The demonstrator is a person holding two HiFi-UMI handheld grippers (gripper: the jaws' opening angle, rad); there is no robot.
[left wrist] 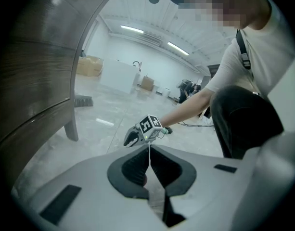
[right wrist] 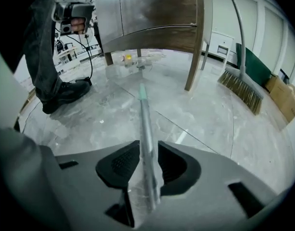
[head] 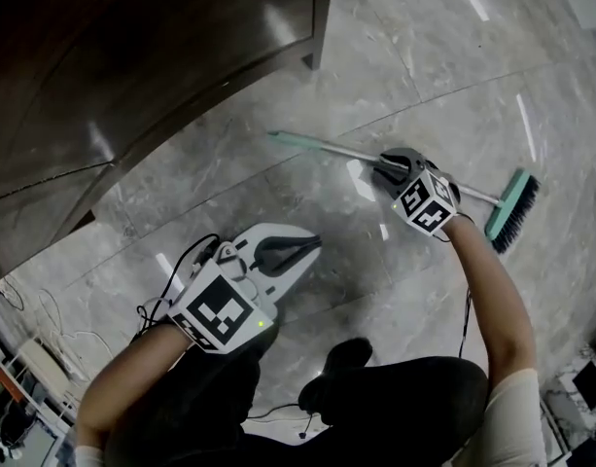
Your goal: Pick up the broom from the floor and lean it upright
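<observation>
Broom: the broom (head: 327, 148) lies flat on the grey marble floor (head: 424, 76), out to the far right of the person. Its green-capped handle end points left toward the cabinet. Its green brush head (head: 512, 208) with dark bristles is at the right end.
Right tongs: the right tongs (head: 383, 166) are down over the broom, nearer the brush head than the cap. In the right gripper view the jaws stand apart with the metal handle (right wrist: 146, 143) running between them. A narrow gap shows beside the handle, so the pads are not clamped on it.
Left tongs: the left tongs (head: 312, 246) hang above the floor on the near left, well apart from the broom. Their jaws are closed tip to tip, with nothing between them.
Cabinet: a dark wooden cabinet (head: 132, 56) on legs stands at the far left. Its front is closed and nothing inside shows.
Boxes: cardboard boxes (right wrist: 287, 100) sit on the floor far off to the right in the right gripper view. I cannot tell what they hold.
Second broom: a second broom (right wrist: 241, 88) stands near a cabinet leg, bristles on the floor and handle rising.
Shoe: the person's dark shoe (head: 341, 363) is planted on the floor close in, between the two arms.
</observation>
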